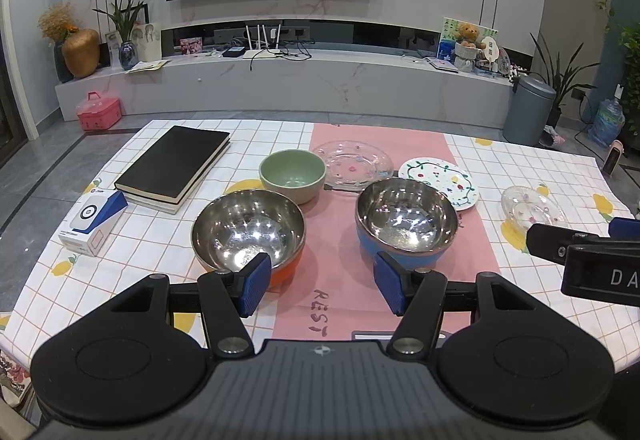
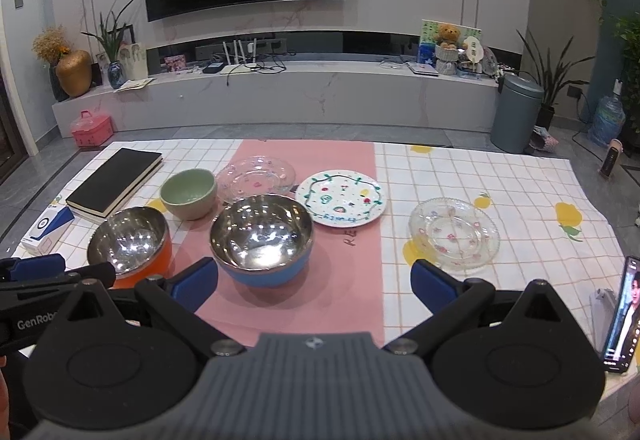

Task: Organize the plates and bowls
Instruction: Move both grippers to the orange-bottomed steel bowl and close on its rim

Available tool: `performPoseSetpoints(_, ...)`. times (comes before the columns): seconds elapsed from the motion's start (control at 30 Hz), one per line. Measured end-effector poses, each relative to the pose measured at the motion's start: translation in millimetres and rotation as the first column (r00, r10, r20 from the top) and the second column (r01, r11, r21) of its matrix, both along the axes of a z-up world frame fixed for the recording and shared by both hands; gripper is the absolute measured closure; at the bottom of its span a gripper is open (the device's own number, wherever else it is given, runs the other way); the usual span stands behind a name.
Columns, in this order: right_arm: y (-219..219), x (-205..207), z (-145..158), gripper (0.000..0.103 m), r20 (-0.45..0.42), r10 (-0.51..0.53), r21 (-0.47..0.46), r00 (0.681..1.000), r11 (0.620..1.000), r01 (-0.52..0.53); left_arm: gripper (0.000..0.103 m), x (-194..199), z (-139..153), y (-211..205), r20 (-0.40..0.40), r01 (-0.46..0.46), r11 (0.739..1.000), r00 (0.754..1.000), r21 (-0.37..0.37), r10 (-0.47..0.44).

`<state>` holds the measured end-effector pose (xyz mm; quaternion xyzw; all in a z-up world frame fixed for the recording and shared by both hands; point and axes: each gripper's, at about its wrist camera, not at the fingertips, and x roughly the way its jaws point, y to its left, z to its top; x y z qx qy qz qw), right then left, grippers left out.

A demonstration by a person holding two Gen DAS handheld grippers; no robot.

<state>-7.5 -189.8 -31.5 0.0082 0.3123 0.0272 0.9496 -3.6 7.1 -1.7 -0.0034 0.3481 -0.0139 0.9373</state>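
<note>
Bowls and plates scattered, nothing yet gripped

Both tongs hover above the near edge of the worktop [image 1: 132, 144] with jaws spread wide and nothing between them: the left tongs [image 1: 320, 280] face the gap between the two steel bowls, the right tongs [image 2: 314, 286] sit further right, near the blue one.

Three bowls stand apart: an orange-shelled steel bowl [image 1: 248, 230] near left, a blue-shelled steel bowl [image 1: 406, 218] on the pink mat [image 1: 338, 264], and a green bowl [image 1: 292, 172] behind them. Plates lie further off: a clear glass plate [image 1: 352, 162] just beside the green bowl at the far side, a painted white plate [image 1: 440, 180] just behind the blue bowl, and a second clear glass plate [image 2: 454, 234] alone at the right. No stacking is done yet, by my reading.

Risks, as I judge them: the polished steel rims may slip from a shallow pinch; the thin glass plates lie flat on the cloth, so a pad could skid or drag the tablecloth; the phone [image 2: 624, 316] propped near right could be knocked during a reach for the lone plate.
</note>
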Motion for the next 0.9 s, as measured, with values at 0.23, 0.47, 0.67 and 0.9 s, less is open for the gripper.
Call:
performPoseSetpoints(0.23,19.0,20.9,-2.3,0.003,0.006,0.028,0.013,1.000,1.000,-0.028,0.033,10.2,-0.4,23.3,-0.004,-0.035,0.999,0.999,0.003,0.035)
performPoseSetpoints(0.47,49.2,47.7,-21.1,0.003,-0.009,0.082,0.095,0.997,0.992,-0.081,0.033,34.2,-6.7,71.8,-0.057,-0.139,0.988,0.989,-0.069,0.135)
performPoseSetpoints(0.67,81.7,59.7,-35.6,0.003,0.028,0.135,0.092,0.990,0.986,-0.137,0.033,46.3,-13.8,112.3,-0.081,-0.211,0.954,0.977,-0.213,0.198)
performPoseSetpoints(0.9,122.0,86.9,-45.8,0.018,-0.057,0.254,0.098,0.966,0.964,-0.247,0.040,60.2,-28.6,129.3,-0.091,-0.257,0.942,0.966,-0.214,0.242)
